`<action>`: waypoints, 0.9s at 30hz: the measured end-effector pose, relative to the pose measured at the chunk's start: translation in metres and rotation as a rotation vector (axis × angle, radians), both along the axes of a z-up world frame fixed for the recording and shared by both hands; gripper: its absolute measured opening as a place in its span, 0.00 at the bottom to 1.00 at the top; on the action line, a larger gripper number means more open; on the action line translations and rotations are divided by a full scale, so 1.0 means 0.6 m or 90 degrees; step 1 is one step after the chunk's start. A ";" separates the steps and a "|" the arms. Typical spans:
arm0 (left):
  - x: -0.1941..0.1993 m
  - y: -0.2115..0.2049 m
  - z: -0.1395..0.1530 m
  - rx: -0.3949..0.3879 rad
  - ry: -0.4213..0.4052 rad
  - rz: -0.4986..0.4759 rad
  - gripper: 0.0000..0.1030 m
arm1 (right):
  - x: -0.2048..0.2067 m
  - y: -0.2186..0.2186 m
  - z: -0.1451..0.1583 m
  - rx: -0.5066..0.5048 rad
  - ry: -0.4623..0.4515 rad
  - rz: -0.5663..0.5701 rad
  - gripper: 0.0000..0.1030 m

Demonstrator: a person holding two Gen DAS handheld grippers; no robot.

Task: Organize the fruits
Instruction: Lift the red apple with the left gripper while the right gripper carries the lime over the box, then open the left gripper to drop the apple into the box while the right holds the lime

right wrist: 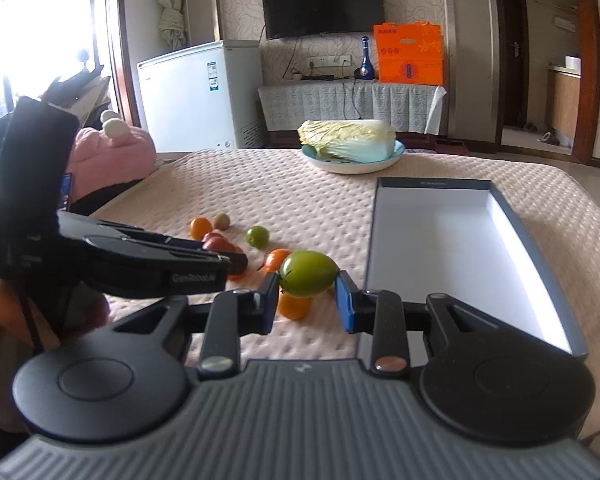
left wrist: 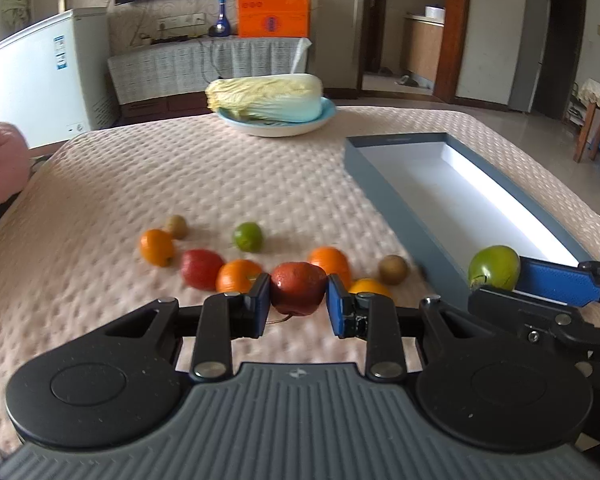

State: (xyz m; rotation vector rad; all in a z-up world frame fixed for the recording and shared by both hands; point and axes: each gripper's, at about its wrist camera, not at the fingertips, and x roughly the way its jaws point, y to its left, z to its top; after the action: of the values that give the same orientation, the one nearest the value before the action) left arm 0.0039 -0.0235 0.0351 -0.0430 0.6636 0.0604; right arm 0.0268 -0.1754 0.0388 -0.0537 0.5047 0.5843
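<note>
My left gripper (left wrist: 298, 298) is shut on a dark red apple (left wrist: 298, 286) and holds it just above the quilted table. My right gripper (right wrist: 307, 300) is shut on a green fruit (right wrist: 309, 273), which also shows in the left wrist view (left wrist: 494, 266) by the near corner of the grey box (left wrist: 384, 196). The box is open with a white inside (right wrist: 452, 248). Loose on the cloth lie several oranges (left wrist: 156, 247), a red fruit (left wrist: 201, 269), a lime (left wrist: 247, 237) and two kiwis (left wrist: 393, 269). The left gripper body (right wrist: 148, 260) hides some of them in the right wrist view.
A blue plate (left wrist: 324, 116) with a napa cabbage (left wrist: 266, 96) stands at the table's far side, also seen in the right wrist view (right wrist: 350, 140). A pink plush toy (right wrist: 108, 156) lies off the table's left edge. A white freezer (right wrist: 196, 96) stands behind.
</note>
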 end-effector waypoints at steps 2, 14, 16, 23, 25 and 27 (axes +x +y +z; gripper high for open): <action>0.006 -0.012 0.002 0.003 -0.004 -0.009 0.34 | 0.002 -0.008 0.001 0.001 -0.002 -0.005 0.33; 0.052 -0.063 0.017 0.000 -0.024 -0.046 0.34 | 0.020 -0.053 0.004 -0.008 -0.007 -0.049 0.33; 0.064 -0.066 0.021 -0.003 -0.031 -0.048 0.34 | 0.028 -0.060 0.005 -0.014 -0.009 -0.055 0.33; 0.111 -0.090 0.025 -0.004 -0.044 -0.066 0.34 | 0.061 -0.084 -0.005 -0.021 0.013 -0.079 0.33; 0.126 -0.098 0.022 -0.007 -0.040 -0.073 0.34 | 0.075 -0.083 -0.007 -0.031 0.008 -0.082 0.33; 0.138 -0.109 0.018 -0.009 -0.040 -0.082 0.34 | 0.091 -0.087 -0.012 -0.040 0.010 -0.089 0.33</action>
State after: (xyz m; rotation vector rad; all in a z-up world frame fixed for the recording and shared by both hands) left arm 0.0869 -0.0892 0.0459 -0.0152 0.6024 -0.0695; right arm 0.0813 -0.2274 0.0317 -0.0722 0.5380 0.4329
